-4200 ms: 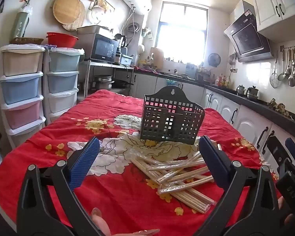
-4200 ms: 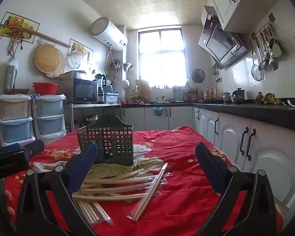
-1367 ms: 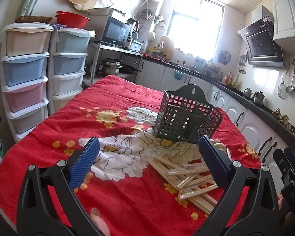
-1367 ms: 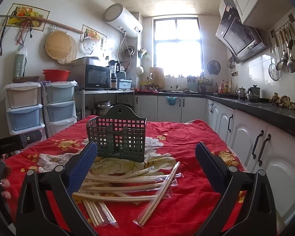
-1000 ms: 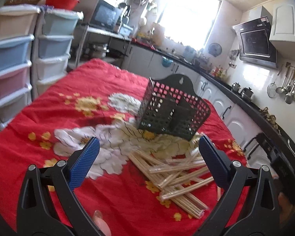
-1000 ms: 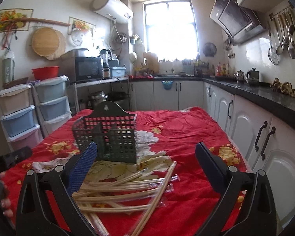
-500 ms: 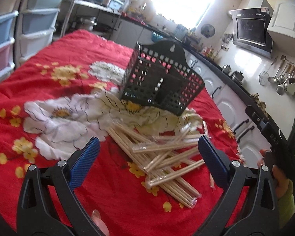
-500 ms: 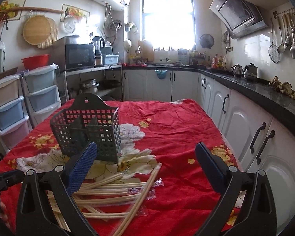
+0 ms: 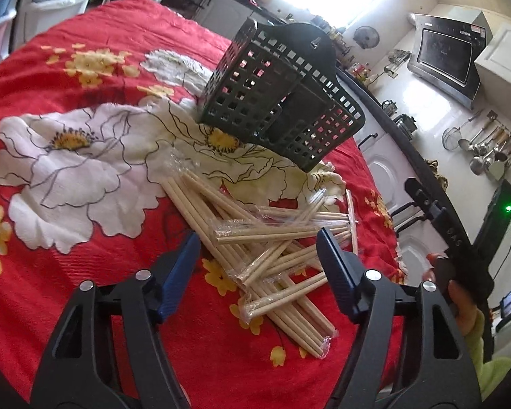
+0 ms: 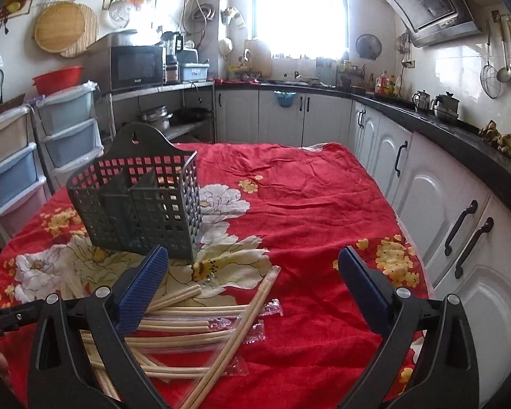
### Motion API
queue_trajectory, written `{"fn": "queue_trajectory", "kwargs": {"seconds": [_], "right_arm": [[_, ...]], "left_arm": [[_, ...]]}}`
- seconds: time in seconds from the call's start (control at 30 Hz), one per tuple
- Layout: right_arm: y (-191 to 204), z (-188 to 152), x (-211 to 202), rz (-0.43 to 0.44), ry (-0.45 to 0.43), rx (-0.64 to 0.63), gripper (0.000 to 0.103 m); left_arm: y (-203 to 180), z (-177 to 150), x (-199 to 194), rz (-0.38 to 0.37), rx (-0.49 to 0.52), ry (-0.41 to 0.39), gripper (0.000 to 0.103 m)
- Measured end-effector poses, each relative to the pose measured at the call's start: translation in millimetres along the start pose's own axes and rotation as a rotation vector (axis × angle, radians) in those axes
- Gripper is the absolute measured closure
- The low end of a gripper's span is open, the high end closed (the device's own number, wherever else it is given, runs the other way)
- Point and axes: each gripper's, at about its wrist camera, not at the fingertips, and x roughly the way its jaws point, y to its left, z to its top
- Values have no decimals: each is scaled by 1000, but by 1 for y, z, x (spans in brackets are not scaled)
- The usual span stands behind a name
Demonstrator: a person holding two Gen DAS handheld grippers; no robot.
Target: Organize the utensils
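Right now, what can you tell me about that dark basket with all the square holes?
The dark green plastic lattice basket stands upright on the red flowered tablecloth. An inner divider splits it into compartments, all empty. Its taller, rounded back panel has a hanging hole. Wrapped wooden chopsticks lie piled before it; nothing grips it.

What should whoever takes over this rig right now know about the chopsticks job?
Left hand-held gripper: jaws have just been closing, low over the chopstick pile, pads not yet pressing on anything.
Right hand-held gripper: open, empty, above the pile's near edge.
Wrapped chopsticks lie crisscrossed on the red floral cloth, just in front of the dark mesh caddy.
Done: nothing; the caddy's visible compartments look empty.
Left: pick up every chopstick packet and stand them in the caddy.
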Motion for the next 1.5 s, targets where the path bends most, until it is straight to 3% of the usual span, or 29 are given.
{"fn": "queue_trajectory", "kwargs": {"seconds": [0.3,0.53,0.7,0.83,1.0,1.37,1.5], "right_arm": [[-7,-2,34,16,109,11,6],[-24,-3,71,87,266,109,8],[-35,-12,98,127,389,182,34],[-41,-21,111,160,457,236,55],[-47,-23,113,178,457,276,87],[-62,-13,102,203,399,344,93],[-65,-6,93,225,367,355,94]], "left_arm": [[8,5,10,-26,-55,40,43],[11,8,14,-31,-74,57,47],[16,10,14,-29,-90,59,59],[15,8,11,-25,-90,62,62],[13,8,11,-28,-90,67,68],[13,8,13,-39,-92,65,91],[8,12,5,-68,-75,40,95]]}}
